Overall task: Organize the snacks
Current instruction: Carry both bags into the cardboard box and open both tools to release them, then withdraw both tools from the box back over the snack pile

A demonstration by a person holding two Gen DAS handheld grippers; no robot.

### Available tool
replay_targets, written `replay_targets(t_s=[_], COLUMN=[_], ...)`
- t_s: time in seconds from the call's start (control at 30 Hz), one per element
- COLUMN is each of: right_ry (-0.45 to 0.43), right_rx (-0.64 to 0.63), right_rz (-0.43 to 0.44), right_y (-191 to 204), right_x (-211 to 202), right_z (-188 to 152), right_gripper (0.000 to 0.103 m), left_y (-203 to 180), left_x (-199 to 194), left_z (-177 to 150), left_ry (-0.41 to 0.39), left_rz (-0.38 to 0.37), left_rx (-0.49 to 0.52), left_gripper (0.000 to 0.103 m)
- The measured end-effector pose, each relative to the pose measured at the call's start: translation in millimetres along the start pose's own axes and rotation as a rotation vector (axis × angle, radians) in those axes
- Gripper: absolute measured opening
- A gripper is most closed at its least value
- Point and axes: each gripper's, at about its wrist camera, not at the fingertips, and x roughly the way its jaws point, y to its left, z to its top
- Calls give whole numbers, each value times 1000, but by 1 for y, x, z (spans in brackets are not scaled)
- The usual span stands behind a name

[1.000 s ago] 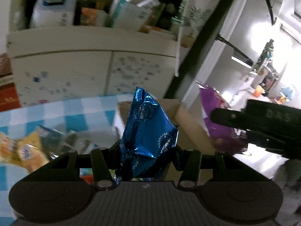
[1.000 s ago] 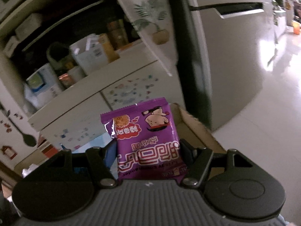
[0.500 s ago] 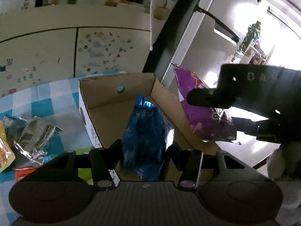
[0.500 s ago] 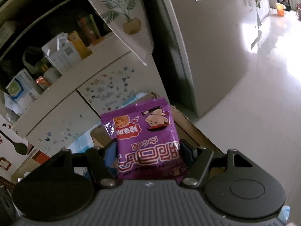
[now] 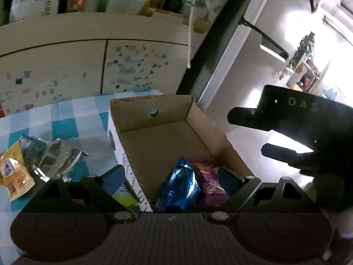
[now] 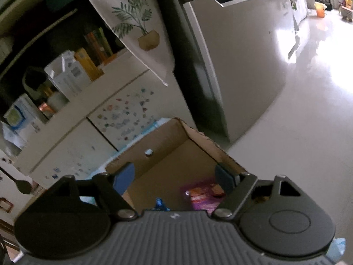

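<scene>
Two packets lie in the near end of the cardboard box (image 5: 154, 132), low in the left wrist view: a blue foil packet (image 5: 178, 187) leaning against a purple packet (image 5: 209, 183), touching it. Both grippers' jaws have just been opening and now stand released, nothing pinched; the left gripper (image 5: 176, 178) straddles the box's left wall, one pad outside it. The right gripper (image 6: 174, 176) hangs over the box, the purple packet below its right pad. More snacks, a yellow packet (image 5: 13, 172) and silver packets (image 5: 59, 156), sit at the left on the checked bench (image 5: 66, 114). Risk, as I judge it: the box sits at the bench's right edge above the floor, so a jaw catching its wall on withdrawal could nudge it off; the two grippers are near enough to knock together
</scene>
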Motion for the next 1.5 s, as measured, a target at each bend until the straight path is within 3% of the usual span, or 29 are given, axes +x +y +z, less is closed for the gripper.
replay_targets(t_s=[0.27,0.4,0.67,0.87,0.97,1.27,1.5], right_ry=[-22,-23,31,116,151,168,233], right_rx=[-55,-103,-185,-264,-317,-248,-158], right_rz=[137,167,256,340,325,325,383], right_y=[20,30,53,74,84,76,72], right_x=[0,0,8,20,26,30,40], right_z=[-2,-6,-20,-41,-55,-54,-52], right_gripper=[81,81,81,81,81,81,81], left_y=[36,61,110,137,141,148,136], left_x=[-22,-40,-65,-72,-65,-9,11], left_z=[5,8,21,23,17,-17,-39], left_ry=[0,-28,-68,-78,-53,196,251], left_rz=[46,115,237,270,320,265,251], left_rx=[-36,-50,-106,-206,-192,-234,-146], left_gripper=[94,98,99,101,102,102,102])
